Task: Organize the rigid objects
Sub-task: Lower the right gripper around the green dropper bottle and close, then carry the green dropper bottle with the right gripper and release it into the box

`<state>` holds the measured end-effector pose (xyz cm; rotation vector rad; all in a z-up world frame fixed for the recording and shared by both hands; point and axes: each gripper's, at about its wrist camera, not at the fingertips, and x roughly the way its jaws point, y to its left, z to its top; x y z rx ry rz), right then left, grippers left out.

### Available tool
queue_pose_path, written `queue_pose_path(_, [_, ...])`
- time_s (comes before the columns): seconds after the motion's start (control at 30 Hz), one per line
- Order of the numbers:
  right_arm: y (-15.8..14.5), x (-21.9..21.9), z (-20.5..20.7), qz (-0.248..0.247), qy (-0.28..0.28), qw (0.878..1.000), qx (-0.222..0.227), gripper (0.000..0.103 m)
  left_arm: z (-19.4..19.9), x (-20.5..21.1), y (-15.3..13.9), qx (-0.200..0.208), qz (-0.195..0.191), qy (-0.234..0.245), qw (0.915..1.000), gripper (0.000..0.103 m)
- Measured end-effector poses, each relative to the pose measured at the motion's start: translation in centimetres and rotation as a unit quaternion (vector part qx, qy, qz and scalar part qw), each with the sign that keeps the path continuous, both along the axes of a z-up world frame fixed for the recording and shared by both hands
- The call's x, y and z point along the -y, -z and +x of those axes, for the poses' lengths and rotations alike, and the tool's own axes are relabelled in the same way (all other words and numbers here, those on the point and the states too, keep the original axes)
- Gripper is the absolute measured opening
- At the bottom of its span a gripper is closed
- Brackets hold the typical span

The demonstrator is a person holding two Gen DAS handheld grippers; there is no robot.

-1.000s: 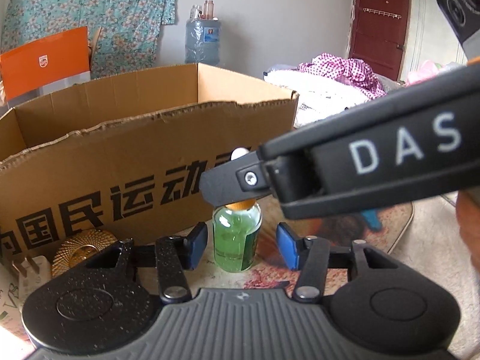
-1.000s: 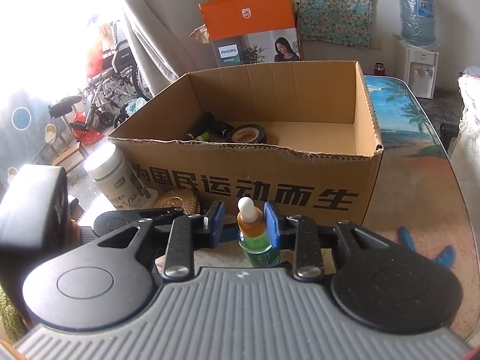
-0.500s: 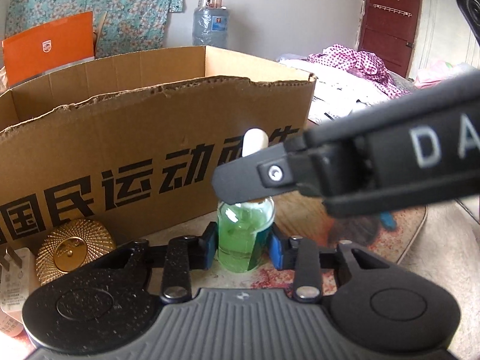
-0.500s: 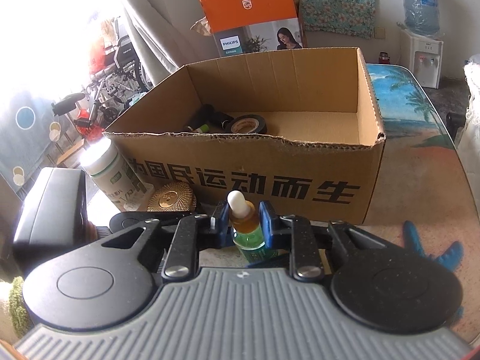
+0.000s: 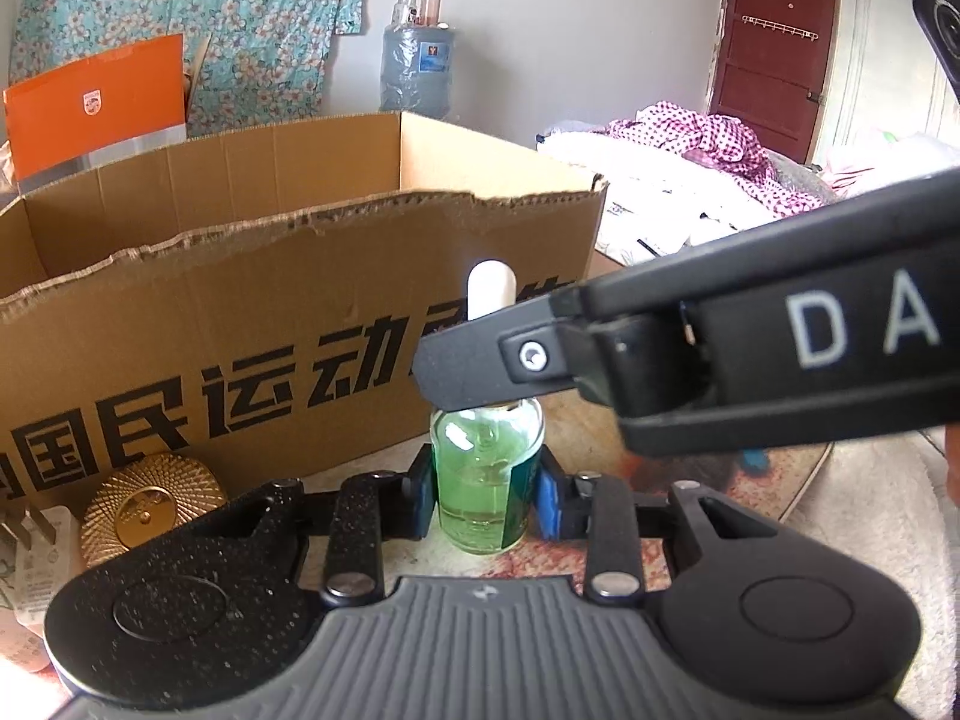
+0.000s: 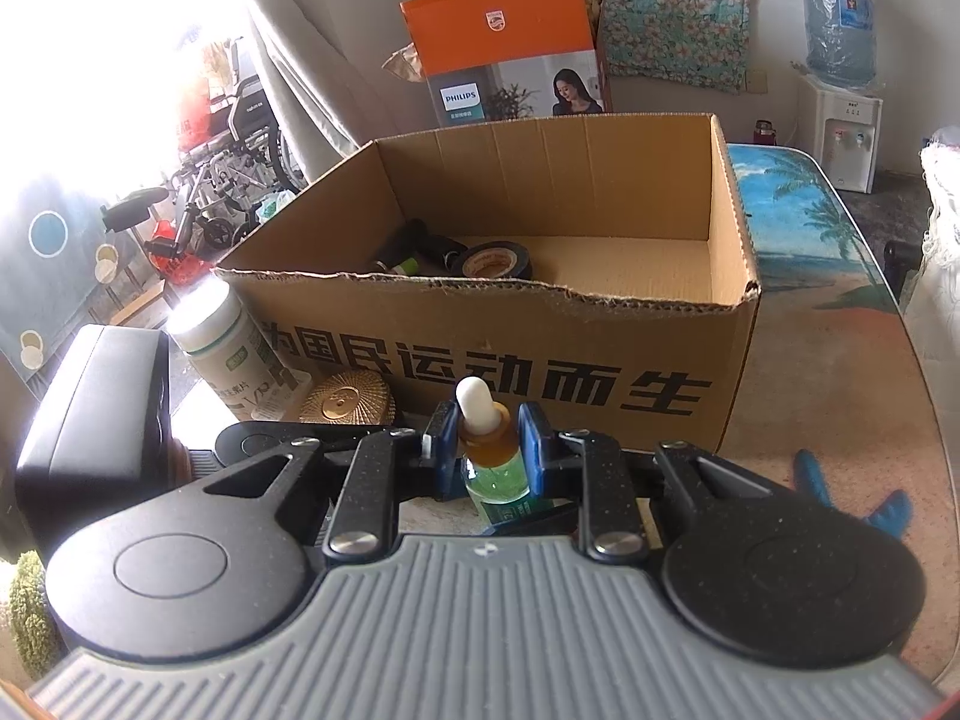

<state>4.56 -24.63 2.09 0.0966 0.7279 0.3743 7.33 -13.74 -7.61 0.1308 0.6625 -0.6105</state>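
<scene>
Biggest thing first: the cardboard box sits open-topped on the table, printed side toward me. Inside it, at the back-left, there's a tape roll and a dark tube-ish item w/ a green end, so I reckon part of the sorting is done.

Left outside, just in front of the box wall: white supplement jar, gold round lid-like disc, a white plug adapter cut off at the frame edge, and the dropper bottle, which is the one in hand right now. It stands upright on the table, near the box front, not in it yet.

My left gripper is closed narrow on the bottle's green glass body, blue pads touching both sides. My right gripper is closed on the amber neck just under the white bulb, coming in above the left one. So both tongs hold the same bottle, low and high.

Judging by this, roughly 2 items in, at least 4 still out.

Hard to tell: whether the bottle base still touches the table, since my left tong body blocks it. Box floor nearest the front wall is hidden. The dark tube may be 2 items, can't separate them. Label text on jar too small.
</scene>
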Motion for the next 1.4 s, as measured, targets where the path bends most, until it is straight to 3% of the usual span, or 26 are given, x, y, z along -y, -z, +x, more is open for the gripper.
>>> queue_pose_path(0.43, [-3.9, -0.5, -1.7, 0.001, -0.021, 0.999, 0.044, 0.020, -0.5, -1.0, -4.1, 0.035, -0.008, -0.018, 0.9992, 0.033])
queue_pose_path(0.73, [-10.2, -0.6, -0.8, 0.019, -0.056, 0.995, 0.077, 0.020, 0.4, -2.6, -9.7, 0.068, -0.025, -0.034, 0.9968, 0.033])
queue_pose_path(0.93, [-14.0, -0.6, 4.3, 0.021, -0.083, 0.994, 0.070, 0.020, 4.5, -2.7, -12.4, 0.052, -0.034, -0.044, 0.9971, 0.034])
queue_pose_path(1.07, [-14.9, -0.7, 9.9, 0.013, -0.086, 0.995, 0.044, 0.020, 8.7, -2.5, -13.0, 0.010, -0.040, -0.054, 0.9977, 0.034])
queue_pose_path(1.23, [-13.3, -0.2, 17.0, 0.006, -0.083, 0.996, 0.002, 0.019, 15.1, -2.1, -11.7, -0.059, -0.053, -0.075, 0.9941, 0.034])
queue_pose_path(1.4, [-9.7, -0.1, 22.2, -0.004, -0.079, 0.996, -0.028, 0.019, 18.8, -1.6, -10.0, -0.086, -0.032, -0.088, 0.9918, 0.036])
